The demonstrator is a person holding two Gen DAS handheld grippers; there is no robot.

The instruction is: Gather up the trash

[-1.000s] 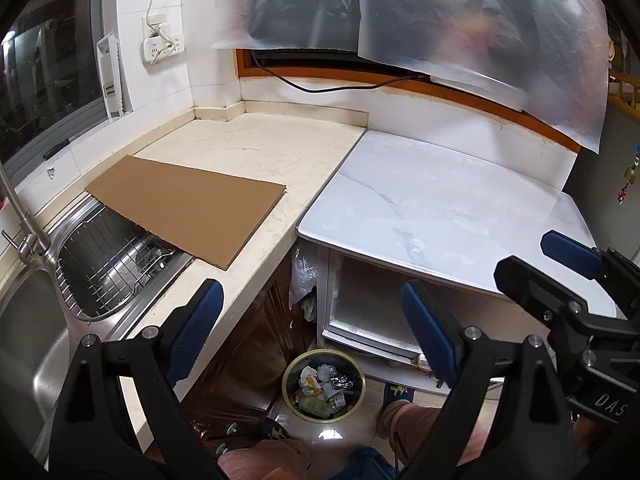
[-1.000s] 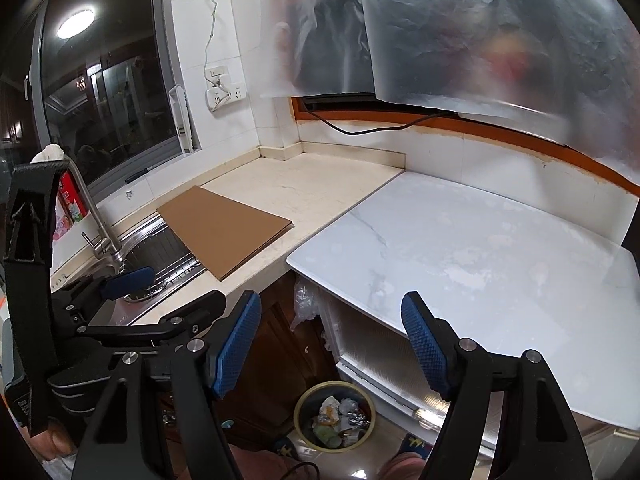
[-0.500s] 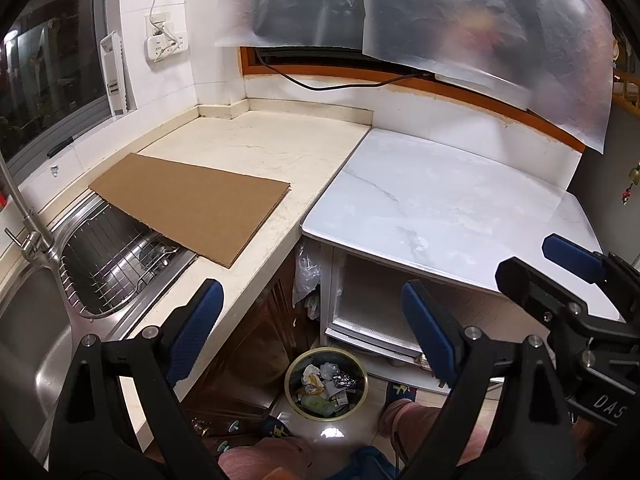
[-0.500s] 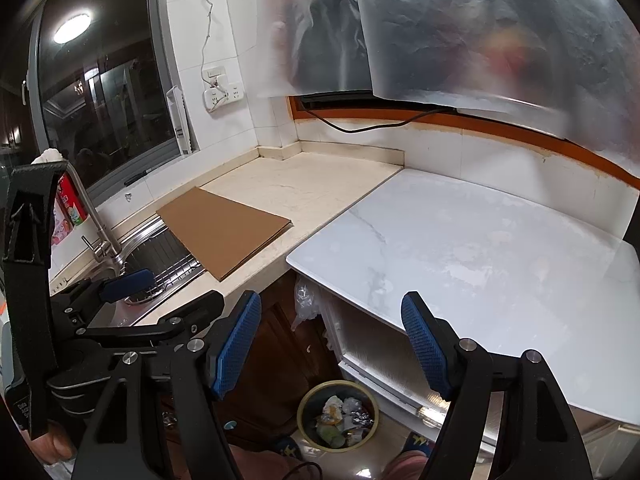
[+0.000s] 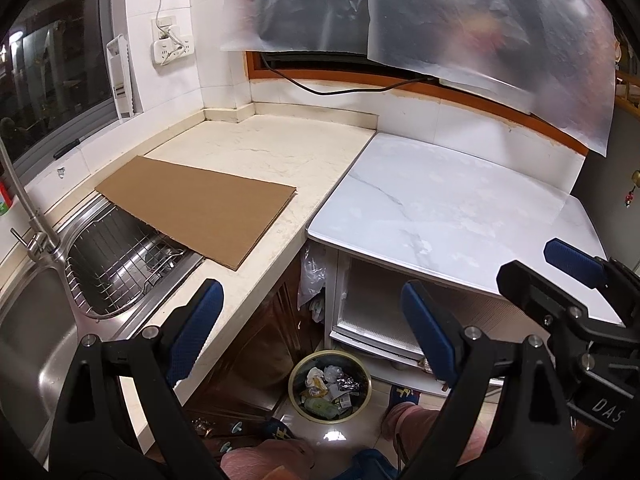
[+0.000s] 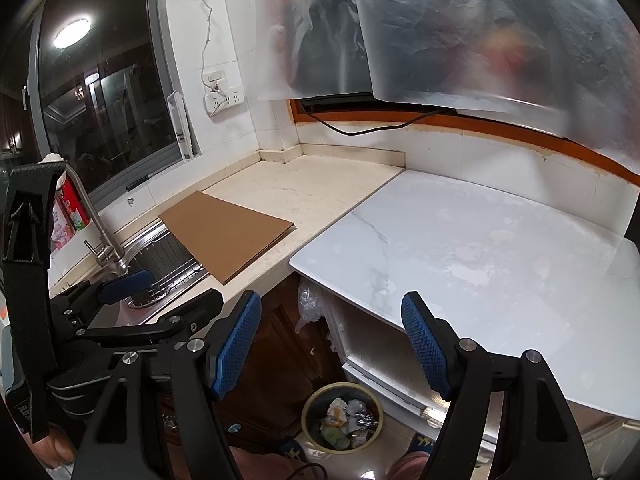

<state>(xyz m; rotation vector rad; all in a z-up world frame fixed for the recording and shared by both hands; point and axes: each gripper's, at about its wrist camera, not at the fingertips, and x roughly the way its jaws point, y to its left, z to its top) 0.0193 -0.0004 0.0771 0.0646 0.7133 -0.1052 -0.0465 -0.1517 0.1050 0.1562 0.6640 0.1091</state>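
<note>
Nearest, the left gripper [image 5: 310, 328] and the right gripper [image 6: 331, 346] both hang with blue-padded fingers [image 5: 196, 326] spread wide and nothing between them. Below and between those fingers sits the round trash bin [image 5: 329, 386] on the tiled floor, holding crumpled wrappers and scraps; the person's slippered feet are just beside it. Behind the bin stands a white cabinet, and above it the white marble table [image 5: 452, 208] lies bare. Left of the bin and higher, the beige table [image 5: 276, 152] carries a flat cardboard sheet [image 5: 200, 208] whose near end overhangs the wire rack in the steel sink [image 5: 28, 332]. Farther from the bin, a tiled wall holds a socket with a trailing cable, and translucent plastic sheeting hangs over the window. Compared with a second ago, both views have drawn back slightly, the bin showing lower and fuller; nothing on either table has moved.
</note>
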